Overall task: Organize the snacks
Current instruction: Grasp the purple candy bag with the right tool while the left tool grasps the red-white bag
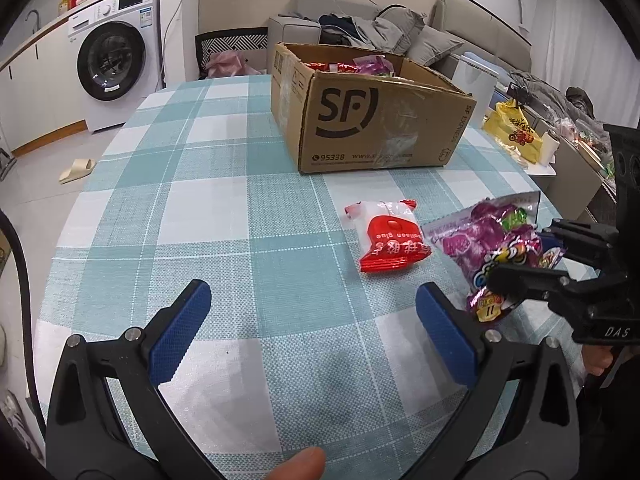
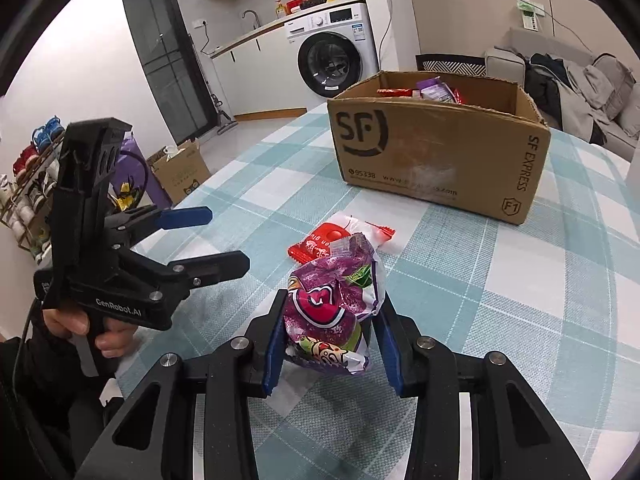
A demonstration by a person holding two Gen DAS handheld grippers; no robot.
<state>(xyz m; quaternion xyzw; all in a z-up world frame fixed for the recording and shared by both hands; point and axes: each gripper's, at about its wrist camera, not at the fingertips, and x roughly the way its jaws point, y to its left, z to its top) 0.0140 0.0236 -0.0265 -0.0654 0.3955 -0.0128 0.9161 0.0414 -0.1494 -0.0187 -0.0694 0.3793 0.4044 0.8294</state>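
Observation:
My right gripper (image 2: 332, 320) is shut on a purple snack bag (image 2: 332, 300) and holds it just above the checked tablecloth; the bag also shows in the left wrist view (image 1: 492, 248), with the right gripper (image 1: 520, 256) on it. A red-and-white snack packet (image 1: 386, 238) lies on the cloth beside it, also in the right wrist view (image 2: 332, 238). My left gripper (image 1: 312, 320) is open and empty over the cloth, left of the packets; it appears in the right wrist view (image 2: 218, 238). An open SF cardboard box (image 1: 372, 128) (image 2: 436, 152) holds several snacks at the far side.
The round table (image 1: 200, 200) has a teal-and-white checked cloth. A washing machine (image 1: 116, 60) stands at the back left, a sofa with clothes (image 1: 380, 28) behind the box. A yellow bag (image 1: 516, 128) lies on a side surface to the right. A cardboard box (image 2: 180, 172) is on the floor.

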